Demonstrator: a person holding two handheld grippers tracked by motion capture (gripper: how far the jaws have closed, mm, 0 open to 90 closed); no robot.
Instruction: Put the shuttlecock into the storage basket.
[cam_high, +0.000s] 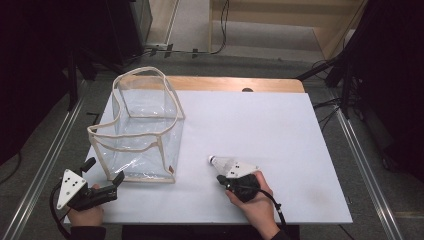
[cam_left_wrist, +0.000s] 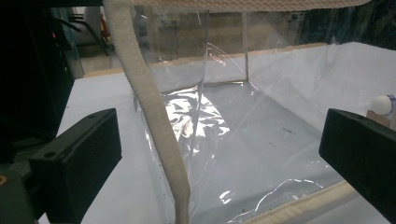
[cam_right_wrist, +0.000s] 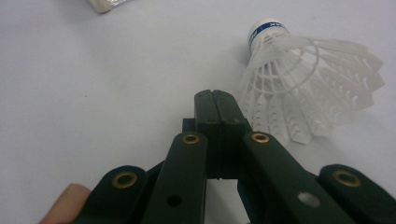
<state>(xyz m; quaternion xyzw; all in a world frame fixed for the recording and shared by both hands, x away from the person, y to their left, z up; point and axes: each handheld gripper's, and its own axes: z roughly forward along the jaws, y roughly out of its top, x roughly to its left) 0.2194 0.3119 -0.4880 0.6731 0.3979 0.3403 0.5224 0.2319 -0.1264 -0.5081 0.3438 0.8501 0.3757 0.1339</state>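
At the lower left of the high view the left gripper (cam_high: 104, 170) sits in the person's left hand (cam_high: 86, 214) with its jaws spread wide apart, grasping nothing. Its tips are just beside the near lower corner of a clear plastic bag (cam_high: 142, 132) with cream fabric trim that stands open on the white table (cam_high: 280, 130). In the left gripper view the two black jaws stand at the far left and far right of the frame, and the bag's trimmed corner edge (cam_left_wrist: 154, 116) rises between them; whether either jaw touches the bag cannot be told. Right of centre and low in the high view, the right gripper (cam_high: 220, 178), held in the right hand (cam_high: 255, 202), has its jaws pressed together with nothing between them. In the right gripper view the white shuttlecock (cam_right_wrist: 308, 84) lies on its side on the table just right of the closed tips, its feathers just beside the jaw and its blue-banded cork pointing toward the top of the frame.
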